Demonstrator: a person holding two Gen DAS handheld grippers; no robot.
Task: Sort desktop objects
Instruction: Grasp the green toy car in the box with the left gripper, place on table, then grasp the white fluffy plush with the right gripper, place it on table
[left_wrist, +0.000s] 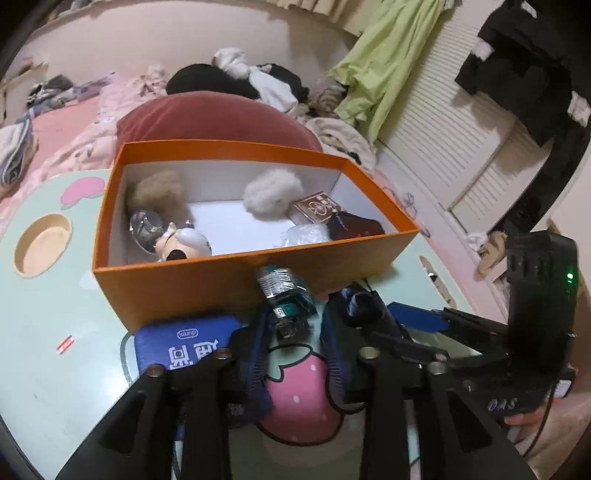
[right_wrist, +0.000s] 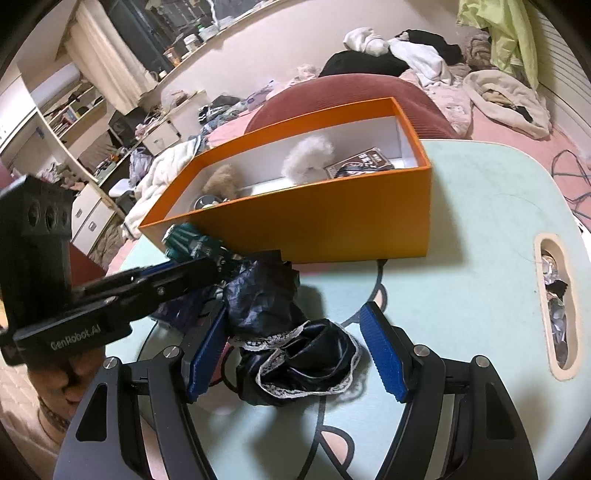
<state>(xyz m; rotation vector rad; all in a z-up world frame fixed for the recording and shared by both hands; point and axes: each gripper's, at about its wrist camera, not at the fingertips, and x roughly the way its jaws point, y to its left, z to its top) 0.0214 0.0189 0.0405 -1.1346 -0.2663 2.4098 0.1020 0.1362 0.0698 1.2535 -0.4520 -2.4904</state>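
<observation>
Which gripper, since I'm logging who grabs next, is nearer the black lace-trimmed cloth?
Right. The right gripper straddles the cloth, open; the left gripper holds a teal packet beyond it.

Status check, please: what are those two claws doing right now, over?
Left gripper shut on teal packet, by orange box. Right gripper open, straddling black lace cloth. Blue pouch alongside.

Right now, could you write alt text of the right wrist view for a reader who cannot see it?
The open right gripper straddles a black lace-trimmed cloth on a mint-green table. Behind it stands an open orange box holding fluffy items; at left, the left gripper holds a small green packaged item.
</observation>
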